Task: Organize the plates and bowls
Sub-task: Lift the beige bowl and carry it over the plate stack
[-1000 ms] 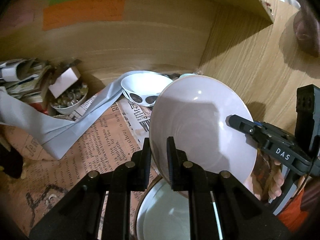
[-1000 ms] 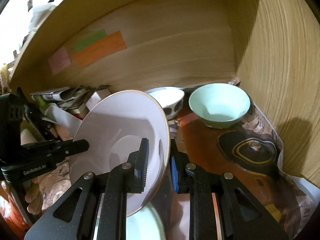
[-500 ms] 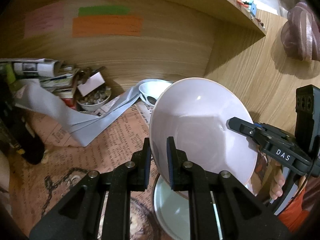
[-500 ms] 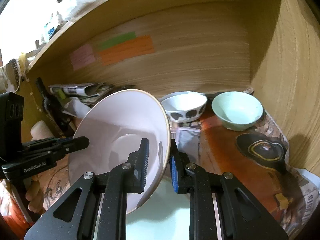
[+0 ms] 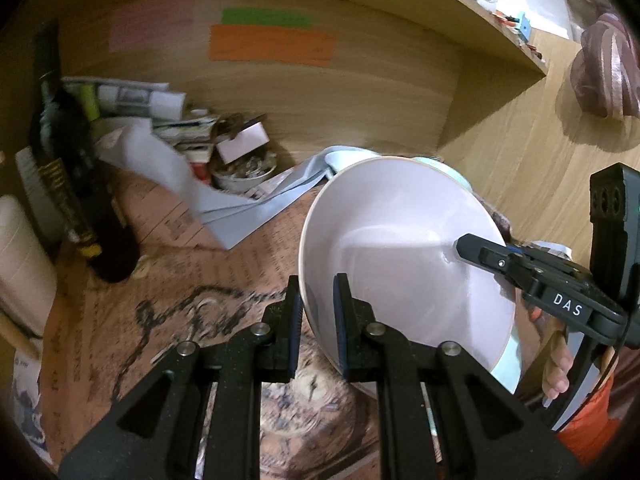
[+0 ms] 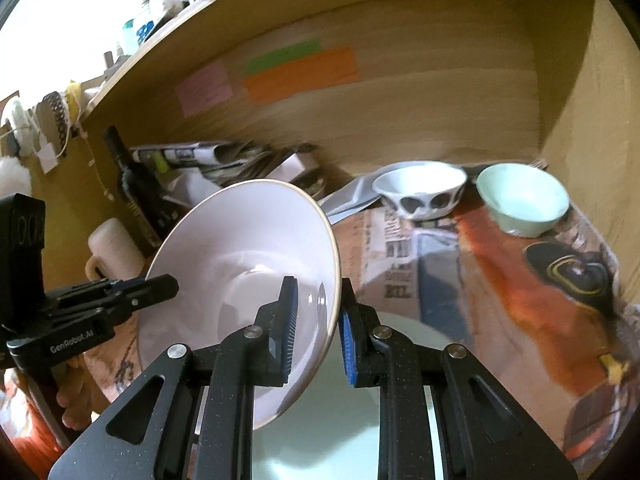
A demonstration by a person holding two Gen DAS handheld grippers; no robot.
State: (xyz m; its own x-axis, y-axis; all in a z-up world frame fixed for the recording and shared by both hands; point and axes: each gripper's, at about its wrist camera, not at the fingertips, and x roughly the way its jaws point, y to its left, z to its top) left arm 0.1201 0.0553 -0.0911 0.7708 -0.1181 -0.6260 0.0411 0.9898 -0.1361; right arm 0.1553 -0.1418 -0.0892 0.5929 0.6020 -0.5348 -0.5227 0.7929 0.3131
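pink plate [image 5: 404,256] pinched at both rims, tilted on edge above a pale dish

left gripper [image 5: 316,316] and right gripper [image 6: 318,324] each clamp opposite edges of the plate. in the right view the pale dish [image 6: 348,420] lies directly under it at bottom centre; the spotted bowl [image 6: 420,192] and green bowl [image 6: 522,198] sit well apart, upper right.

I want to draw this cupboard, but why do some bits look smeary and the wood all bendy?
Left wrist view: the newspaper lining is smeared with blur, while the pale plate stays sharp. Right wrist view: the fisheye lens bows the wooden shelf edge, daylight washes out the top-left corner, and the mint bowl looks soft.
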